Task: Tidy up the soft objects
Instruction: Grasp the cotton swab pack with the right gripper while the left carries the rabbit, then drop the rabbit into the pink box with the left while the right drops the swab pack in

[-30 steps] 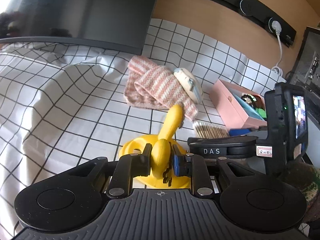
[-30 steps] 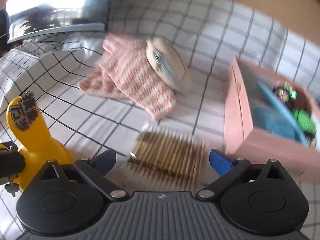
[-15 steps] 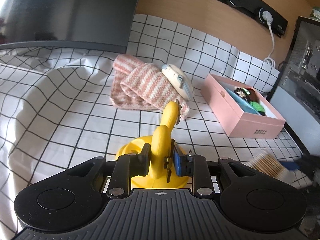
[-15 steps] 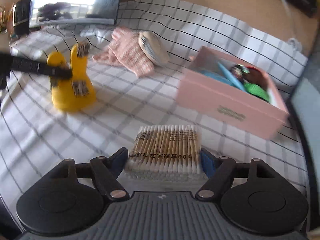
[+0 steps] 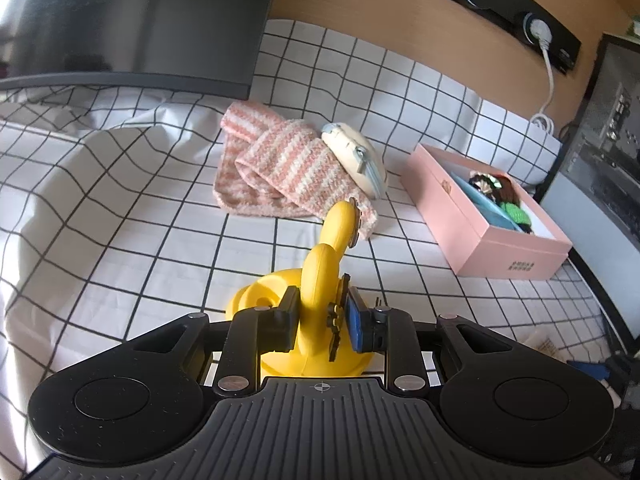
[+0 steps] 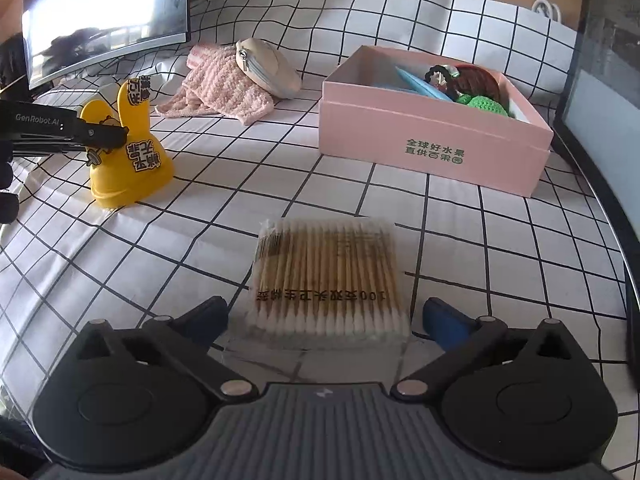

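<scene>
We have our left tool [image 5: 322,320] closed on one ear of the yellow rabbit-shaped stand [image 5: 316,280], which sits on the checked cloth over the table [image 5: 120,216] at lower centre of the left view. Our right tool [image 6: 324,314] has just been opening and now stands wide, its pads clear of the pack of cotton swabs [image 6: 326,276], which lies flat on the cloth between them at lower centre of the right view. The soft things proper wait further back: the pink-and-cream knitted scarf [image 5: 276,168] lies crumpled at mid-frame with the cream zip pouch [image 5: 356,158] resting on it, and the pink box [image 6: 432,136], already holding crocheted pieces, stands just to their right. We judge the scarf light and floppy, best pinched at a thick fold so it lifts as one bundle; the pouch looks padded and smooth (possibly slippery), so a grip across its middle seems safest. The swab pack is light but its film wrap may slide. Only the right view shows the stand's stickers and the print on the box; only the left shows the socket strip [image 5: 520,20] at upper right.
</scene>
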### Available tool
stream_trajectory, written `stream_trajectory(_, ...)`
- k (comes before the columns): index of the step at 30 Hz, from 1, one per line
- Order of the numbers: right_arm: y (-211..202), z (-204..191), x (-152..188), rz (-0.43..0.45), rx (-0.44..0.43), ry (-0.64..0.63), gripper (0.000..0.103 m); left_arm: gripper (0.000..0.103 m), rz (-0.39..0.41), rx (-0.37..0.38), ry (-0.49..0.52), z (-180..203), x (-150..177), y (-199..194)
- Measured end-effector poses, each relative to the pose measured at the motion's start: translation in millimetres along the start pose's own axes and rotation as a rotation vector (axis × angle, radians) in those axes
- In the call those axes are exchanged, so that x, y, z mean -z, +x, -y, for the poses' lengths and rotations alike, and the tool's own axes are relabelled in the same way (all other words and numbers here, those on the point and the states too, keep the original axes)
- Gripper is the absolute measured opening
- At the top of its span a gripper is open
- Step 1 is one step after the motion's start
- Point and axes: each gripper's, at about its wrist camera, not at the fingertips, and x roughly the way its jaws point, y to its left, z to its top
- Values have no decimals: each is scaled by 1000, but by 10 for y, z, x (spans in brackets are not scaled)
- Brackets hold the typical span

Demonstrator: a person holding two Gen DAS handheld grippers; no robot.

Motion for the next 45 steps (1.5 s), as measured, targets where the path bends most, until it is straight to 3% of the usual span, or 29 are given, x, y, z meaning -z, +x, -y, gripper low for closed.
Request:
stream_trajectory(7,-6,-6,13,15,-15,-20,103,27,-13,-9,8,15,-27,36)
stream_trajectory(10,29,15,-81,-27,-41,-46,103,27,-17,-14,17,27,-21,40)
stream_trajectory(15,139,43,-210,-32,-29,0,102,27,-21,-26,31,59,-27,53)
stream_trajectory(17,124,-3,-242,-32,-6,-16,89,28,-23,-30,36,66,-26,53)
stream_trajectory(18,89,-36,-260,-35,-19,-37,74,28,-24,-31,37,67,-27,52)
stream_trajectory(19,50,-69,-275,-36,-21,-51,72,28,-25,-31,36,67,-27,51)
stream_trajectory(29,-315,-278,-281,69,15,-167,72,28,-22,-39,35,77,-17,45)
stream_trajectory(36,-302,-285,-255,53,31,-160,72,24,-1,-58,33,73,-2,-15)
stream_trajectory(41,-322,-238,-240,55,55,-151,73,22,34,-78,115,134,76,-103)
stream_trajectory(45,-328,-204,-229,53,79,-146,73,21,52,-46,180,245,87,-249)
